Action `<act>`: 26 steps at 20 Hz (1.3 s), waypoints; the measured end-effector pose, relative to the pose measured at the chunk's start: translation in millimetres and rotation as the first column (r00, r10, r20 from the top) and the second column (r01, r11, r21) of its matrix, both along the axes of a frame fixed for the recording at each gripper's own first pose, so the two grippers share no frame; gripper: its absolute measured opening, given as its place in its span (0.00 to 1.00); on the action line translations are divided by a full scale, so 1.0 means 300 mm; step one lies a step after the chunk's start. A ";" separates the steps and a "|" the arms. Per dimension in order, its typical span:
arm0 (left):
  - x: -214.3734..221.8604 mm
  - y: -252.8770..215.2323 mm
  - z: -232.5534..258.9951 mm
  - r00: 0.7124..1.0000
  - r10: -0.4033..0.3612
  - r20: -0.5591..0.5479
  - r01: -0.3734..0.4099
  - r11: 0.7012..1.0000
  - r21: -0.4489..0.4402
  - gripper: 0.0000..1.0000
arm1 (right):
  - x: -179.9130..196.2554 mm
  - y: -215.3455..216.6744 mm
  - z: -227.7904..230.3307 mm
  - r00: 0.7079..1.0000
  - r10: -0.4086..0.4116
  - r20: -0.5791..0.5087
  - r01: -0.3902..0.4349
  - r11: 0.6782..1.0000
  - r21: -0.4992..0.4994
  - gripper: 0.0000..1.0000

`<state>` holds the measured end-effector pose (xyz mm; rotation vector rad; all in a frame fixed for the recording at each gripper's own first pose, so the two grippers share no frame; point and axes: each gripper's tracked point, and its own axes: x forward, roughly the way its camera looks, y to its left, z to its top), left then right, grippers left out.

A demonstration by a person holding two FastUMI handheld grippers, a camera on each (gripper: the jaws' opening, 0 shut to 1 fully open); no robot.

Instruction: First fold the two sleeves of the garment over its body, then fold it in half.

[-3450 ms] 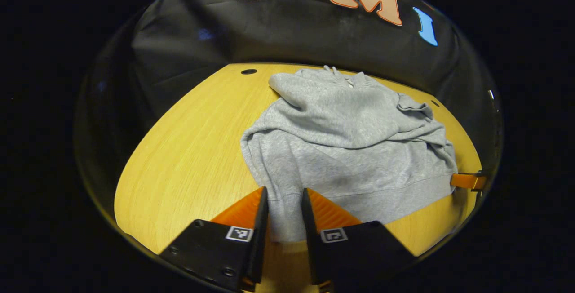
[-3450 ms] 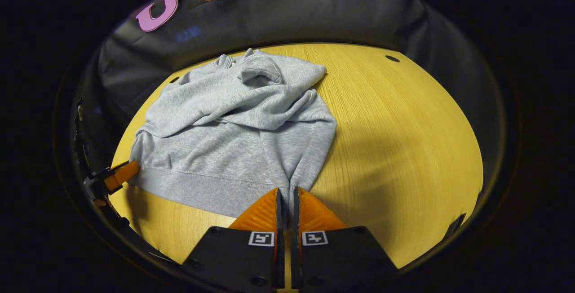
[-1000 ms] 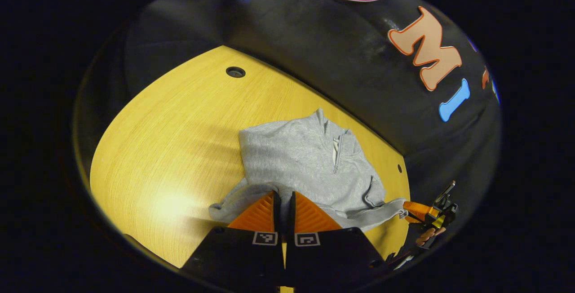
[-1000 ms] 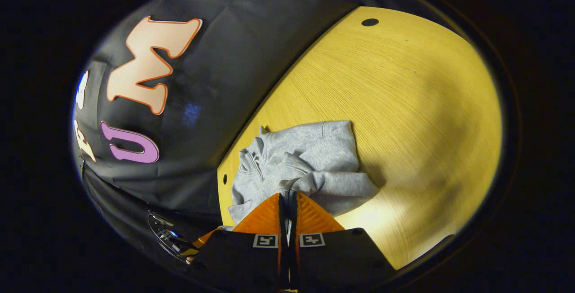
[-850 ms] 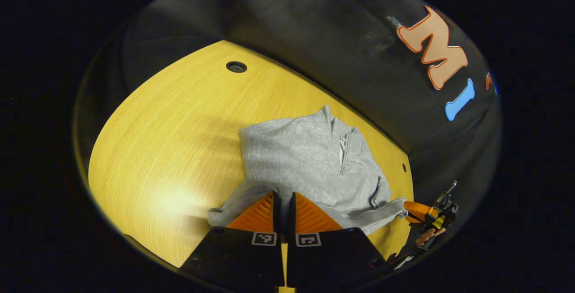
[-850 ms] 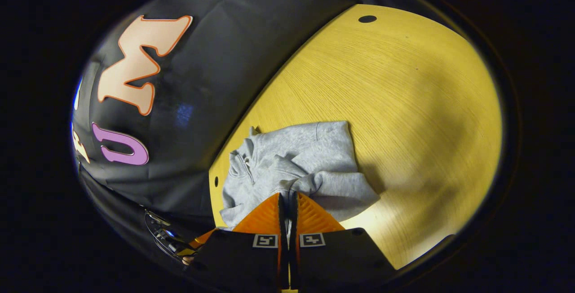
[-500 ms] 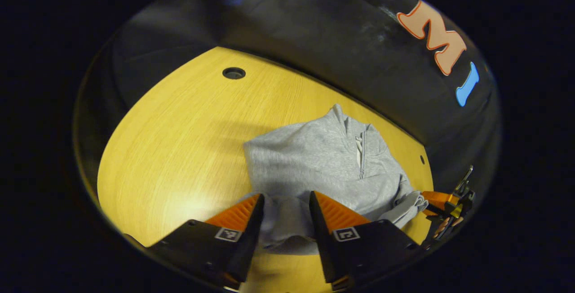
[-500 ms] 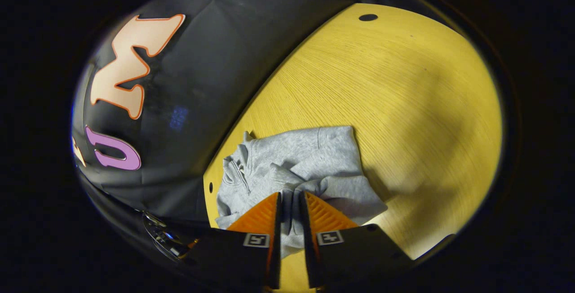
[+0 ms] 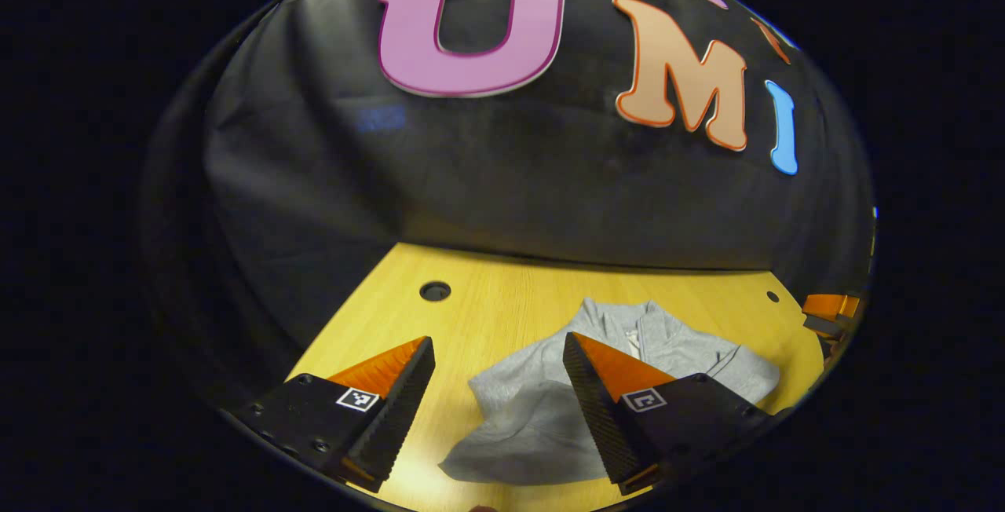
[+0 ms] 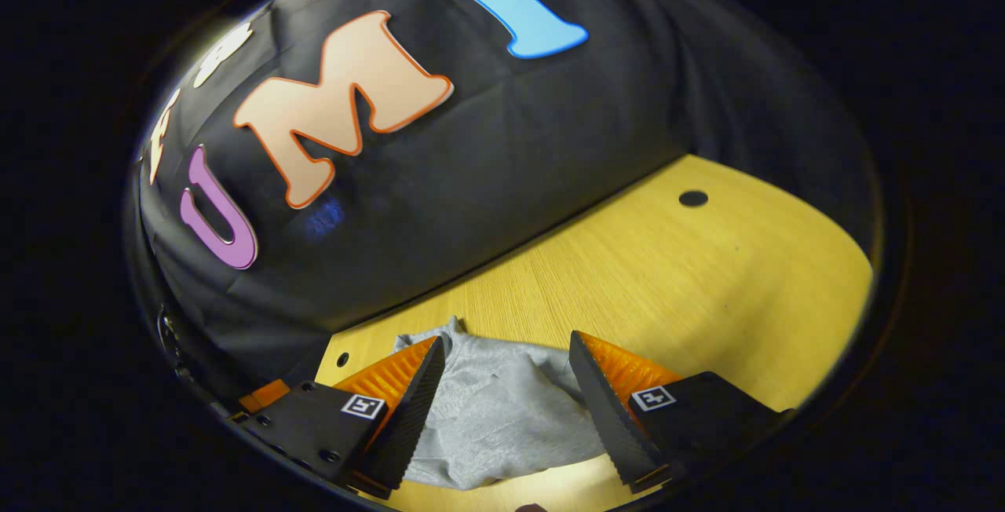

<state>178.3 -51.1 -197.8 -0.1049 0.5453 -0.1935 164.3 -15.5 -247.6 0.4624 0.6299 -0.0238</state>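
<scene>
A grey zip-neck sweatshirt (image 9: 550, 410) is seen lying folded into a compact bundle on the yellow wooden table (image 9: 502, 316), close to the table's far edge where the black booth wall (image 9: 487, 182) rises. Its collar and short zip (image 9: 637, 333) are turned toward that edge. In the right gripper view the same sweatshirt (image 10: 495, 418) is found between the spread fingers, with bare table (image 10: 707, 276) stretching off to one side.

The left gripper (image 9: 498, 410) is held wide open, nothing between its fingers, above the near edge of the bundle. The right gripper (image 10: 502, 410) is likewise spread wide and empty, with the cloth below and apart from both fingers. A part of the other gripper (image 9: 831, 309) is caught at the right margin of the left gripper view.

From the way the sleeves are hidden and the body doubled over, the fold in half is judged to be laid already, and the step in hand is taken to be the release and clearing away. To do it well, both grippers should be lifted straight up with the fingers kept spread, so that no loop of fabric is caught and dragged. A lumpy corner is visible at the near edge; if neatness is wanted, it could be pressed flat before withdrawal. Sideways travel over the bundle is best avoided, since loose fleece is easily shifted.
</scene>
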 end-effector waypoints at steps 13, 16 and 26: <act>-0.248 -0.019 0.301 0.947 -0.032 0.319 0.002 0.996 0.093 0.95 | -0.214 0.057 0.392 0.893 0.281 0.351 -0.109 0.893 -0.437 0.99; -0.261 -0.018 0.328 0.939 -0.029 0.343 -0.007 0.995 0.101 0.94 | -0.208 0.069 0.389 0.885 0.295 0.360 -0.116 0.890 -0.442 1.00; -0.249 -0.004 0.382 0.926 -0.033 0.376 -0.020 0.991 0.135 0.96 | -0.215 0.057 0.418 0.882 0.254 0.397 -0.071 0.905 -0.420 0.99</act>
